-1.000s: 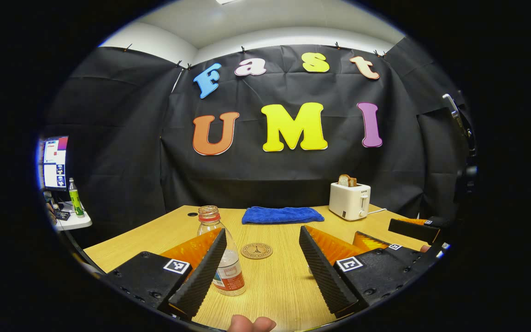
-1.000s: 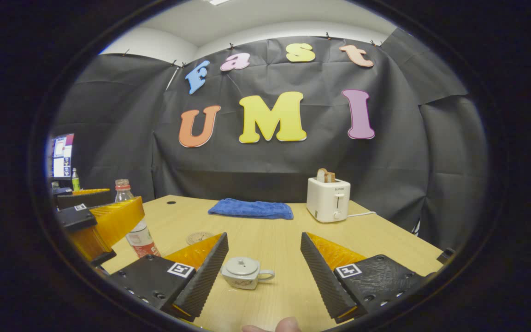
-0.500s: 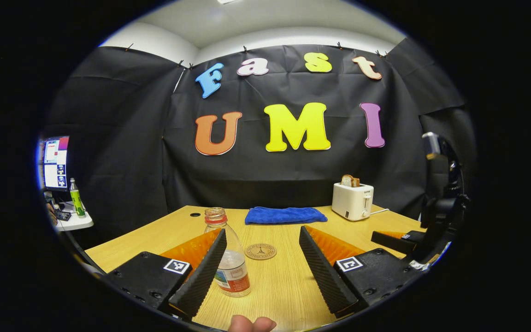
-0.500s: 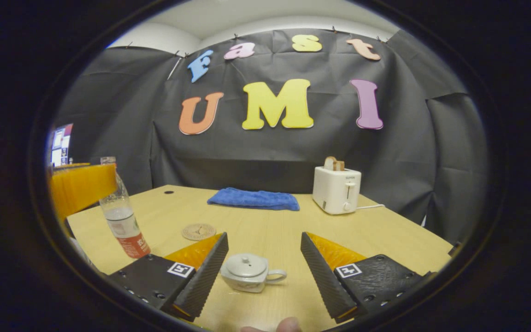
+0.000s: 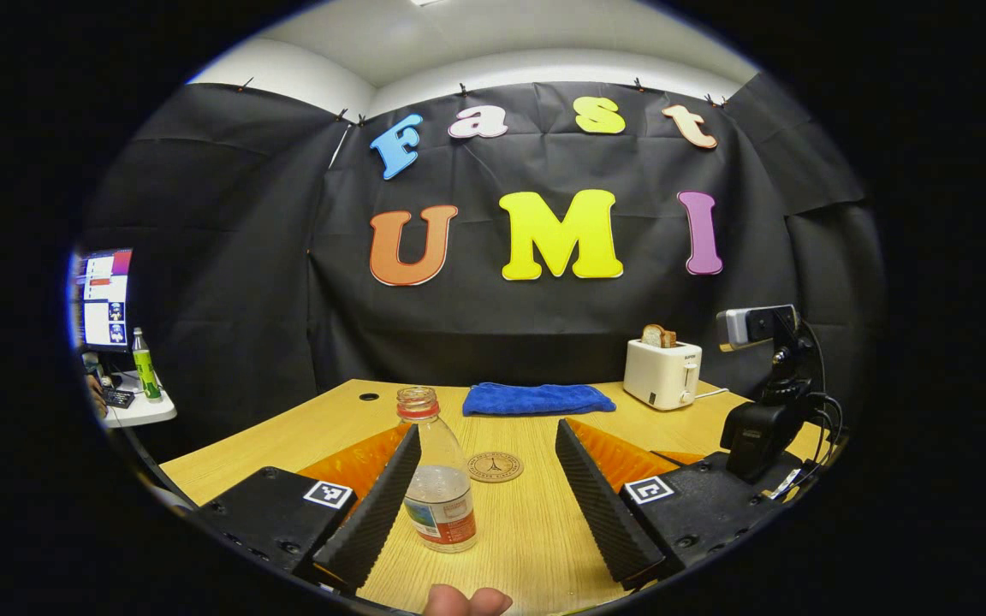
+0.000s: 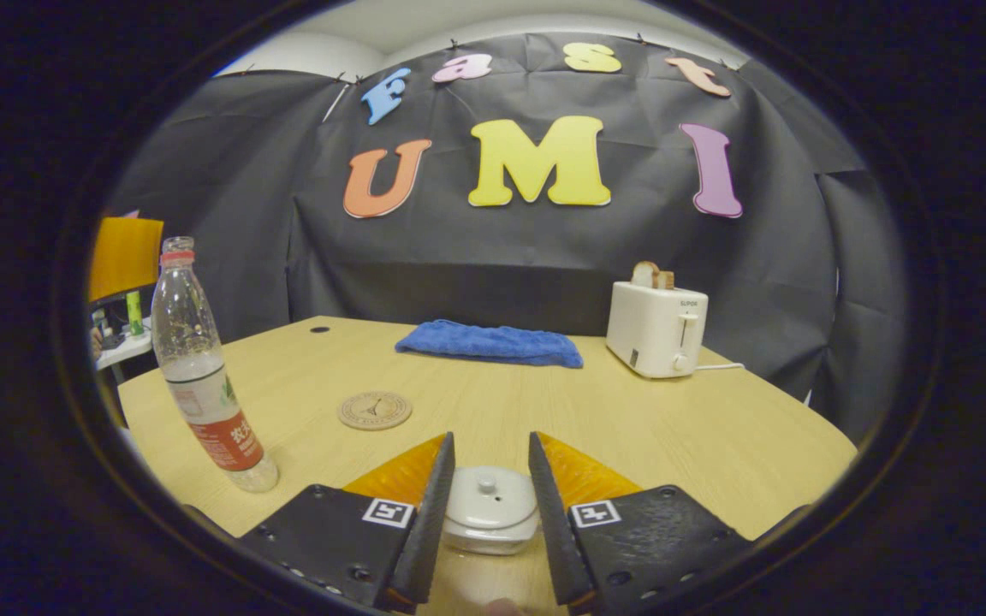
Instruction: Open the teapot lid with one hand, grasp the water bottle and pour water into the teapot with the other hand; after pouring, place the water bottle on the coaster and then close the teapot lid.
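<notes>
An uncapped clear water bottle with a red label stands on the wooden table, just inside my left gripper's left finger. My left gripper is open and wide, and does not touch the bottle. The round coaster lies just beyond the bottle. In the right gripper view, the white teapot with its lid on sits between the fingers of my right gripper. Those fingers are drawn in to about the lid's width. I cannot tell whether they press on it. The bottle and the coaster lie to its left.
A folded blue towel lies at the back of the table, and a white toaster holding bread stands to its right. A side table with a monitor and a green bottle is far left. A fingertip shows at the bottom edge.
My right gripper has dropped and moved forward over the teapot, and its fingers have narrowed from wide to lid width. My left gripper has shifted left, so the bottle now stands further between its fingers.
</notes>
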